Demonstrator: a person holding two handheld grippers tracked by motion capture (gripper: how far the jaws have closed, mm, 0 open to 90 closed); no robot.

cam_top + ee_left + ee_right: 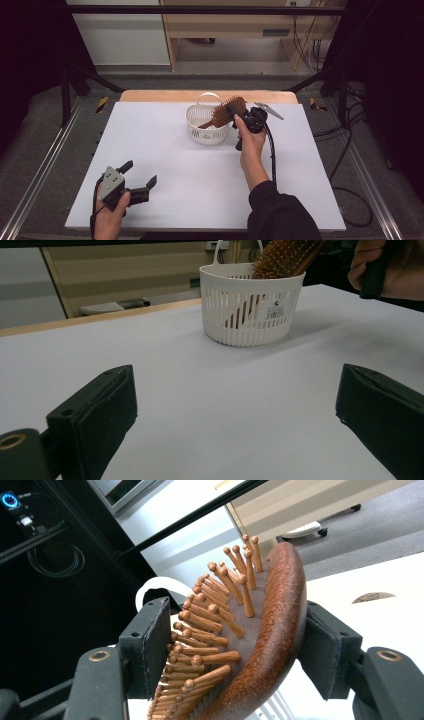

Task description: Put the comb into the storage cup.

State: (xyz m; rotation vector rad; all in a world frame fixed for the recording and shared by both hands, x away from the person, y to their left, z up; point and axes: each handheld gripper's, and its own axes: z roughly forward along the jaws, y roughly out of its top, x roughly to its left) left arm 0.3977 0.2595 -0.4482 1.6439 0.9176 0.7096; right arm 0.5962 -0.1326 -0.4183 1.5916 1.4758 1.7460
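A wooden hairbrush (pixel 227 110) stands tilted in a white slotted basket (pixel 192 117) at the back middle of the white table, handle down and bristled head up. My right gripper (pixel 234 112) is at the basket's right rim with the brush head (pixel 270 630) between its jaws. One pad faces the bristle tips and the other sits at the wooden back, with no firm squeeze. My left gripper (pixel 140 173) rests open near the front left edge. In its own view the left gripper (pixel 235 410) has nothing between its jaws, and the basket (pixel 250 315) and brush (pixel 285 257) stand beyond.
The white table top (pixel 165 150) has a wooden strip (pixel 150 95) along its far edge. Black frame posts (pixel 66 95) stand at the back corners. The right gripper's cable (pixel 273 155) trails along the person's forearm.
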